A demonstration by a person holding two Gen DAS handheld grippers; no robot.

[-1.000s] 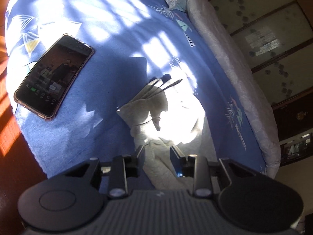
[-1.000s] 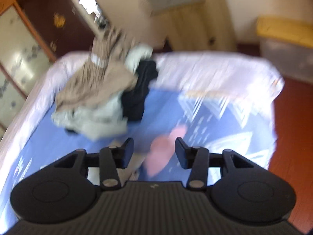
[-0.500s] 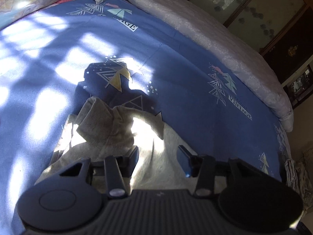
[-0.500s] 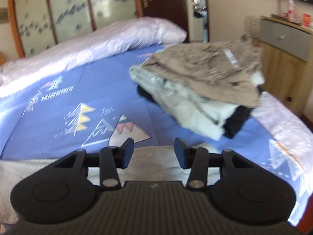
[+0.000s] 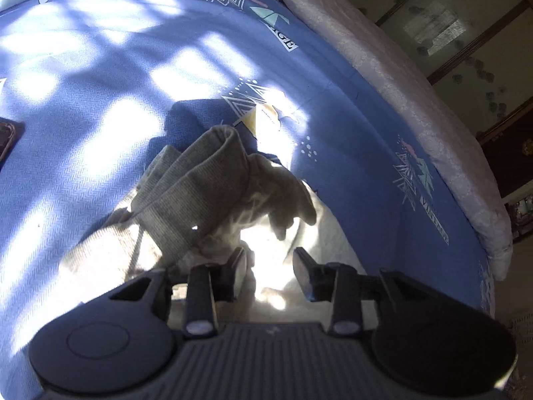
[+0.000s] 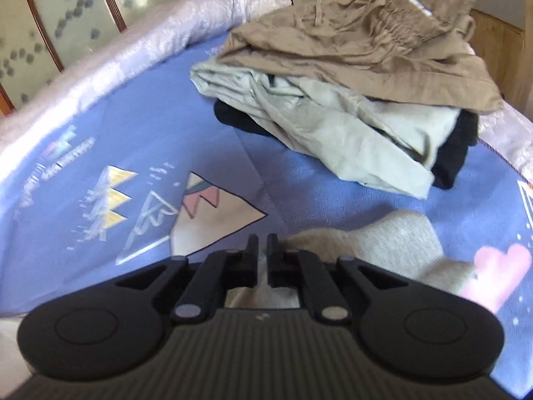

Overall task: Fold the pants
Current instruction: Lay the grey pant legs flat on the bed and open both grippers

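Light grey sweatpants (image 5: 213, 196) lie bunched on the blue bedspread (image 5: 100, 106), their ribbed waistband folded up in front of my left gripper (image 5: 269, 260). The left gripper is open, its jaws low over the sunlit cloth. In the right wrist view the same grey pants (image 6: 393, 243) lie under and to the right of my right gripper (image 6: 263, 250). Its jaws are nearly closed on an edge of the pants.
A pile of folded clothes (image 6: 349, 76), tan on top, pale green and black below, sits at the far right of the bed. A phone (image 5: 6, 136) lies at the left edge. A pale quilt (image 5: 416, 100) runs along the bed's far side, before sliding doors (image 6: 66, 26).
My right gripper has closed from wide open onto the pants edge and dropped lower. My left gripper stays open and has swung back left over the waistband.
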